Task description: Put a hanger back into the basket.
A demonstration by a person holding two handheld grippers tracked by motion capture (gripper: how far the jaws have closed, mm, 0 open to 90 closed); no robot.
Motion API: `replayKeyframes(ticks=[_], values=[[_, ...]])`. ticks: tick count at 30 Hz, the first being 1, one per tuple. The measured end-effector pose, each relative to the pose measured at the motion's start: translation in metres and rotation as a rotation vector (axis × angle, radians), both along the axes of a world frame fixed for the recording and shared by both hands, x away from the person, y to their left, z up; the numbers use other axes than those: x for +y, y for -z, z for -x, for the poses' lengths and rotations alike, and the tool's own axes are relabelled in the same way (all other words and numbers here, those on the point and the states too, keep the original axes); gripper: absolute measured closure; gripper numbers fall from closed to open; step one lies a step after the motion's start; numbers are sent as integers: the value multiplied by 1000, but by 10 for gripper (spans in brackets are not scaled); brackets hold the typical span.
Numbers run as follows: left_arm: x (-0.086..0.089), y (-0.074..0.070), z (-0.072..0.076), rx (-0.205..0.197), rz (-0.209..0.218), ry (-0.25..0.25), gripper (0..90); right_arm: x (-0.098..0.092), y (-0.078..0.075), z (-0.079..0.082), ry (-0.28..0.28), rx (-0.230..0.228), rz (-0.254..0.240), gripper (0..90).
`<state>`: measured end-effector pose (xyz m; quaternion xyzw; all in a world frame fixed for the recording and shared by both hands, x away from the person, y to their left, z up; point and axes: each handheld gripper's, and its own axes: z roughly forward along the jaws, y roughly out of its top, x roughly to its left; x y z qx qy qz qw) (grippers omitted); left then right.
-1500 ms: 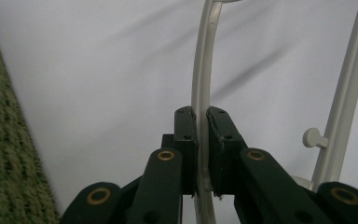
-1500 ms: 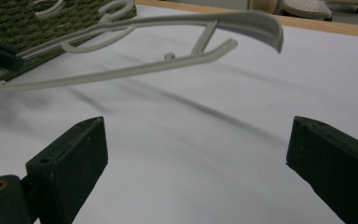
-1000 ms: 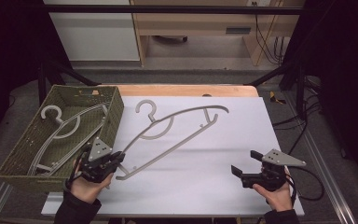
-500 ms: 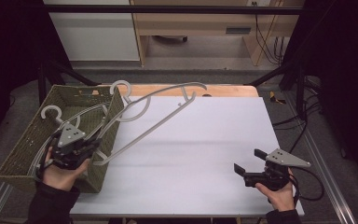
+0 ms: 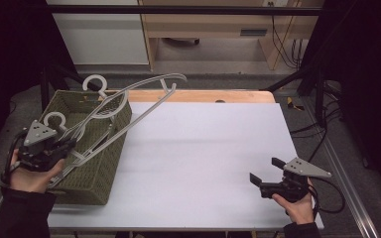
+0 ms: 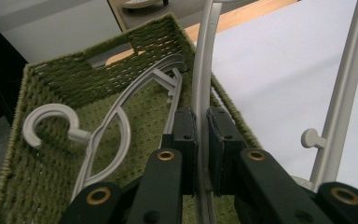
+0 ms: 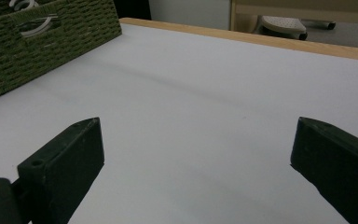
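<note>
My left gripper [image 5: 54, 146] is shut on a grey plastic hanger [image 5: 151, 106] and holds it tilted over the green woven basket [image 5: 96, 168] at the table's left. The hanger's hook and far arm stick up past the basket's back rim. In the left gripper view the jaws [image 6: 201, 119] pinch the hanger's thin bar [image 6: 201, 70] between the pads. A second grey hanger [image 6: 105, 135] lies flat inside the basket [image 6: 74, 84]. My right gripper [image 5: 265, 169] rests low at the table's front right, open, with nothing between its jaws [image 7: 196, 135].
The white tabletop [image 5: 203, 148] spreads between the basket and the right gripper. A wooden strip [image 5: 203, 95] runs along the far edge. The basket's corner [image 7: 42, 51] lies far left in the right gripper view. Black frame posts and cables stand right of the table.
My left gripper has moved left and upward with the hanger, from over the white tabletop to over the basket. The right gripper has stayed where it was.
</note>
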<state>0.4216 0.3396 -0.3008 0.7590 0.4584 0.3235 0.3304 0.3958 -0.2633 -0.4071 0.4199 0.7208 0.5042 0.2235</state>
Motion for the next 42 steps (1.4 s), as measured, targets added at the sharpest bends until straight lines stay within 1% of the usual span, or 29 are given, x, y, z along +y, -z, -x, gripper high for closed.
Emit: replayKeyframes(ticks=[4,5,6,8,10,11,12,13,16,17,18,20,24,25,31,34,35,39,40,42], values=[[15,1,-3,7,-6,-14,829,0,0,0,4,-2,1,25],[15,1,-3,7,-6,-14,829,0,0,0,4,-2,1,25],[23,2,-5,8,-14,-25,829,0,0,0,5,-1,4,25],[31,2,-6,13,-19,-39,829,-1,1,0,6,3,4,25],[40,3,-7,16,-35,-54,829,0,1,0,6,6,3,25],[40,3,-7,16,-35,-54,829,0,1,0,6,6,3,25],[45,4,-8,18,-43,-60,829,0,1,0,5,5,4,25],[54,5,-9,23,-56,-73,828,0,1,0,1,5,7,25],[66,7,-9,30,-63,-98,829,0,2,-1,1,6,5,24],[66,7,-9,30,-63,-98,829,0,2,-1,1,7,6,24],[74,10,-10,32,-64,-112,829,0,2,-1,2,7,6,24],[82,12,-11,38,-63,-126,829,0,2,-1,2,7,5,24],[96,19,-12,52,-83,-140,829,0,2,-1,1,7,6,24],[99,21,-12,51,-92,-144,829,0,2,-1,6,10,6,24],[111,29,-13,62,-87,-171,829,1,3,-1,2,11,8,24],[115,32,-13,67,-98,-183,829,1,3,-1,0,10,9,24],[116,33,-13,70,-108,-184,829,1,3,-1,0,12,8,24],[120,36,-13,72,-118,-200,829,1,3,-2,2,8,11,24],[124,39,-13,76,-116,-211,828,2,3,-2,1,8,12,24],[128,40,-13,86,-123,-216,828,2,3,-2,2,10,10,24]])
